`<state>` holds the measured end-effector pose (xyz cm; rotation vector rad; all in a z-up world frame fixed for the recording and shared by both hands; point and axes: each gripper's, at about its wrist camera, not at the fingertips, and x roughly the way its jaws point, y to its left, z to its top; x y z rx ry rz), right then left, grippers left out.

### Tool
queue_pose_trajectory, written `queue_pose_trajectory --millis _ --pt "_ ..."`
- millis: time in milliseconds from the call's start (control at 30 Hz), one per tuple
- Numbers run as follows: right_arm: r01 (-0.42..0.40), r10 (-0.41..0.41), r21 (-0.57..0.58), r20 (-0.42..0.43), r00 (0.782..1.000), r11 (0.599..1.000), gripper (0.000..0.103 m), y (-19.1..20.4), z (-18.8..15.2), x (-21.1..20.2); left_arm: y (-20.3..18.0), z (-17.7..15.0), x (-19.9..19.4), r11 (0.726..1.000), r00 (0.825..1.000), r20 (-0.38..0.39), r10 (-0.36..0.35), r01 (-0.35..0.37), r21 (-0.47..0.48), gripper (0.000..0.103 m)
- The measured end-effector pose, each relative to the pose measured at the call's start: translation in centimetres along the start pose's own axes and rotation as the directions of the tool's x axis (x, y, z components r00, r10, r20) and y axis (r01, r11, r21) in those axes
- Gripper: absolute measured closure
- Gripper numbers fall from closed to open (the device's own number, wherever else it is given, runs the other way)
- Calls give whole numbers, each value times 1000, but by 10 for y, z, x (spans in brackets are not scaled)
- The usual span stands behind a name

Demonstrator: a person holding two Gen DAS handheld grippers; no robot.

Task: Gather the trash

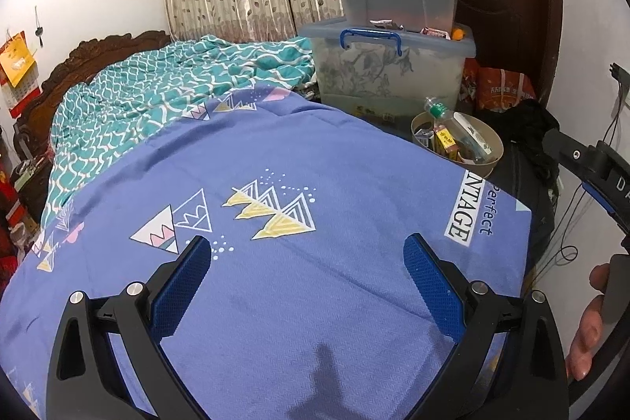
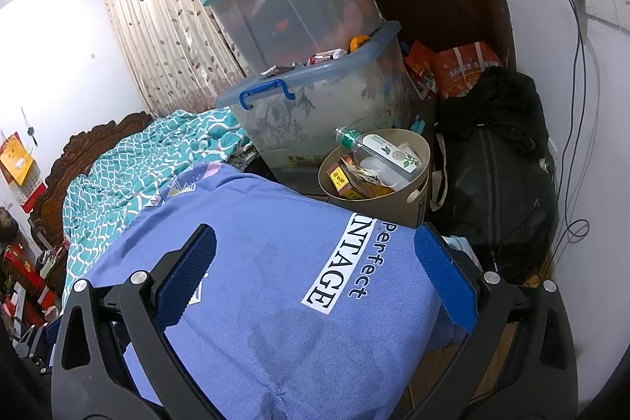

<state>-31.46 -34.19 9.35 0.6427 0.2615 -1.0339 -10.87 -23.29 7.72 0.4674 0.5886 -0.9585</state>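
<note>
A round tan bin stands off the far right corner of the bed, just in front of the stacked storage boxes, and holds the trash: a clear plastic bottle with a green cap lying tilted across its rim, small yellow cartons and crumpled wrappers. The right wrist view looks down into it and shows a cut-out handle in its smooth wall; the left wrist view catches only its upper rim behind the bedspread.

The left gripper hangs over the blue bedspread with its jaws spread wide and nothing between them. The right gripper is likewise spread and empty above the printed "Perfect VINTAGE" label. Both carry blue pads with a fine dimpled grip on black frames.

Only the left view shows the person's fingers on the other tool at the frame's right edge, and the triangle print on the woven cloth. Only the right view shows a black bag beside the bin and cables on the wall. A teal patterned quilt lies rumpled beyond, against a carved wooden headboard.
</note>
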Motion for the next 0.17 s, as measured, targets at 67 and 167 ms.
queue_pose_trajectory --millis 67,167 --pt "0 0 -1 0 1000 1000 3 0 0 0 2 0 1 1000 1000 -6 -1 1 -8 9" --pt "0 0 0 -3 1000 1000 3 0 -1 0 6 1 1 1000 1000 -8 1 -1 -20 9"
